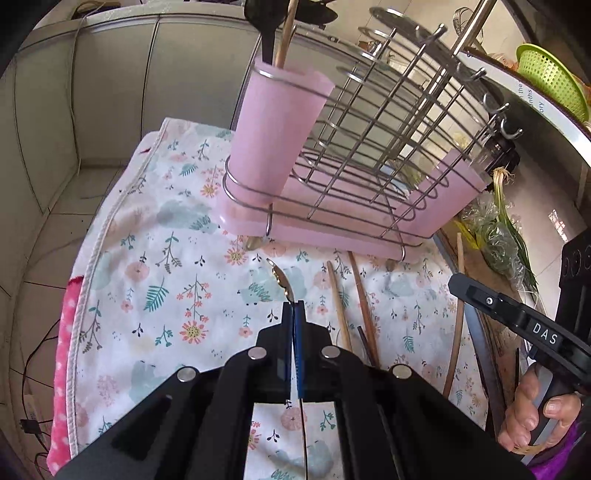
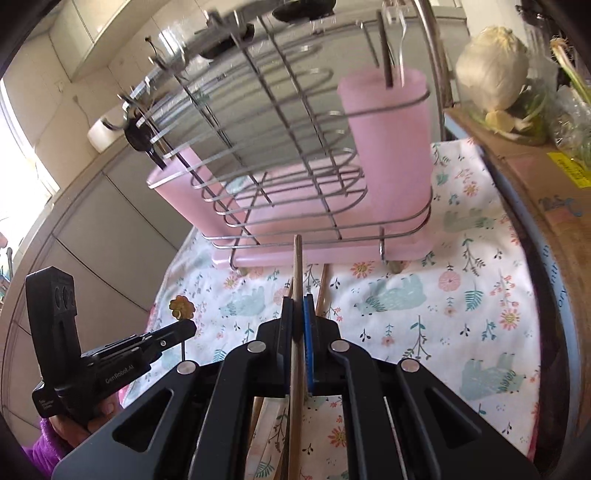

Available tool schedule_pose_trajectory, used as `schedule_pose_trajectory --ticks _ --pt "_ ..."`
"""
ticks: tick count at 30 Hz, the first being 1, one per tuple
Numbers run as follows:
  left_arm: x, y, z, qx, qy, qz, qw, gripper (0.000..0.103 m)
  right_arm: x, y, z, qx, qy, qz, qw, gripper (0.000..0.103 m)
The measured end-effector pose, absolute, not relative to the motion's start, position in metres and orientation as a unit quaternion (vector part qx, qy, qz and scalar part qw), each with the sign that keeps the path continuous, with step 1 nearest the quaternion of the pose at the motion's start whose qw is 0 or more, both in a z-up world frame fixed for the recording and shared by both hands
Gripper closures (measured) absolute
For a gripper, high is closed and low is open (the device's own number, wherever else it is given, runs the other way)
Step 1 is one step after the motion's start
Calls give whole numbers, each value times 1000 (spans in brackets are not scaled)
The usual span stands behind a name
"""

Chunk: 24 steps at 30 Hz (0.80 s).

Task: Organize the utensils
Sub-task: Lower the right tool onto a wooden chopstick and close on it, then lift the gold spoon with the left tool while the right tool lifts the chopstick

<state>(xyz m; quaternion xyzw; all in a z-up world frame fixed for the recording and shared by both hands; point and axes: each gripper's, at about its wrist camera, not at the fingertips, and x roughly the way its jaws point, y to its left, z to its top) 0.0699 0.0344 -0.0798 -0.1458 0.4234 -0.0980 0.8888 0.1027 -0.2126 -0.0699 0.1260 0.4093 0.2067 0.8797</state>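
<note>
Left wrist view: left gripper (image 1: pixel 294 308) clamped on a thin metal utensil (image 1: pixel 282 278), probably a small spoon with a decorated end, lifted above the floral cloth (image 1: pixel 166 258) near its middle. Pink rack (image 1: pixel 332 206) with wire frame standing at the far edge of the cloth; tall pink cup (image 1: pixel 273 136) at its left end already holding a black ladle (image 1: pixel 267 33) and a wooden handle. Several wooden chopsticks (image 1: pixel 364 302) lying on the cloth just in front of the rack, toward the right edge. Right gripper (image 1: pixel 458 282) visible at the right, held by a hand (image 1: pixel 532 417). Right wrist view: right gripper (image 2: pixel 297 306) closed on one wooden chopstick (image 2: pixel 297 266), its tip pointing toward the base of the rack (image 2: pixel 317 229). Other chopsticks (image 2: pixel 322 288) resting on the cloth (image 2: pixel 443 314) just beside. Second pink cup (image 2: pixel 388 147) at the right end of the rack, with metal handles inside. Left gripper (image 2: pixel 184 326) at the lower left, with the flower-shaped end of the utensil (image 2: pixel 181 306) above it. Possible trouble: thin chopstick pinched only at one point, so likely to swing or slip when tilted upright; long tip likely to catch the wire loops before reaching a cup; both grippers close together, so risk of collision.
</note>
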Motion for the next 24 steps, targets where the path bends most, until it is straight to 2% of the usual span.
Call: schedule_pose_trajectory --ticks 8,24 --pt "52 27 -46 -135 364 -103 916 102 74 -227 -46 138 344 205 906 97" --pt "31 14 -5 -102 303 -101 942 102 54 -241 -29 148 304 191 922 97"
